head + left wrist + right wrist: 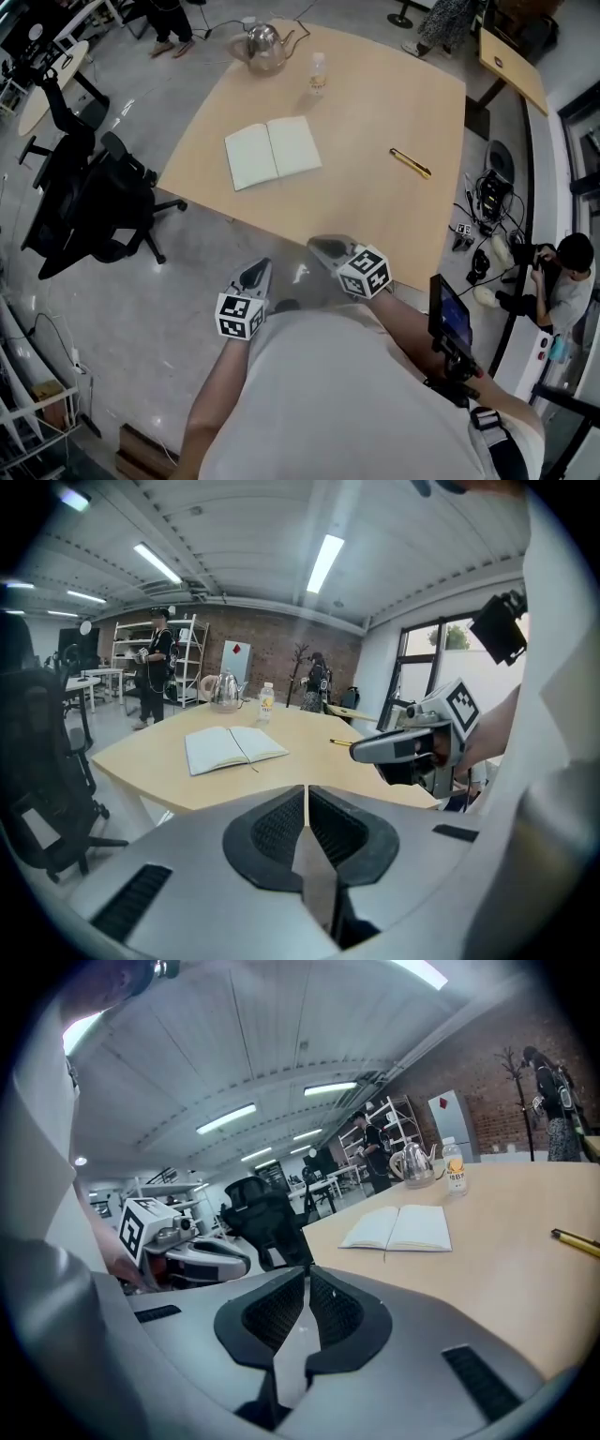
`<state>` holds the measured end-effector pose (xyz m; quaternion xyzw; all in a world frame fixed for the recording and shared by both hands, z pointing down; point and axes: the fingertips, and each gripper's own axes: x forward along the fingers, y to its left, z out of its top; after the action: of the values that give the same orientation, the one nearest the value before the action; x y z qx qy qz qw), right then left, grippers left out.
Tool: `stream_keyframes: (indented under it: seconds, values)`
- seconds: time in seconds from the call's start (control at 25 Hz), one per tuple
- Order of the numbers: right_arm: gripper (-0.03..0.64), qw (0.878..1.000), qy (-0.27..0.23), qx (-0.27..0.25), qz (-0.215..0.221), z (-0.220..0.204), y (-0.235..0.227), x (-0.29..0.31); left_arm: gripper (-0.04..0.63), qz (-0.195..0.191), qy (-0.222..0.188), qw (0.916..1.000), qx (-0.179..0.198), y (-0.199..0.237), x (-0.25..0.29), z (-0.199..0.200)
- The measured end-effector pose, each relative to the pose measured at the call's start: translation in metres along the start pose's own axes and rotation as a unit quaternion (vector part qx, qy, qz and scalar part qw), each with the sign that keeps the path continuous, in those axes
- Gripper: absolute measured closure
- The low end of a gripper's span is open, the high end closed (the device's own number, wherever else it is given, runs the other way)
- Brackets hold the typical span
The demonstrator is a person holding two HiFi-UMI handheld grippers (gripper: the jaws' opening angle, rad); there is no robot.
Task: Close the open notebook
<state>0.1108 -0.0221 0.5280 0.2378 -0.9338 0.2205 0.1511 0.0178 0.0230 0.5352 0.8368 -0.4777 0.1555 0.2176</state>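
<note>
one notebook (273,153) lies open

open-plan office or lab space: black swivel chair (89,202) on a grey floor, big wooden table (375,103), metal shelving (183,658) by a brick wall (281,663), ceiling strip lights (328,560), loose cables (487,197).

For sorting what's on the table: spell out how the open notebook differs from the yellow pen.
The notebook is broad and pale, the pen thin and yellow. The notebook lies spread open near the middle of the table; the pen lies nearer its right edge in the head view. Both rest flat on the table, apart from each other.
</note>
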Motion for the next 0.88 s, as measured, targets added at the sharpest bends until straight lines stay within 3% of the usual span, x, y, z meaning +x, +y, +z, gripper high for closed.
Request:
stream_keyframes:
  seconds: [0.24, 0.56, 0.88]
  values:
    - [0.591, 1.0, 0.004, -0.031, 0.001, 0.039, 0.01, 0.075, 0.575, 0.003, -0.013, 0.9999, -0.004, 0.081, -0.007, 0.019]
    - [0.595, 0.998, 0.011, -0.06, -0.021, 0.055, 0.016, 0.093, 0.575, -0.061, -0.007, 0.998, 0.013, 0.091, 0.006, 0.033]
    - [0.595, 0.996, 0.044, -0.074, -0.034, 0.054, 0.013, 0.101, 0.575, -0.038, -0.027, 0.9988, -0.01, 0.11, -0.005, 0.032]
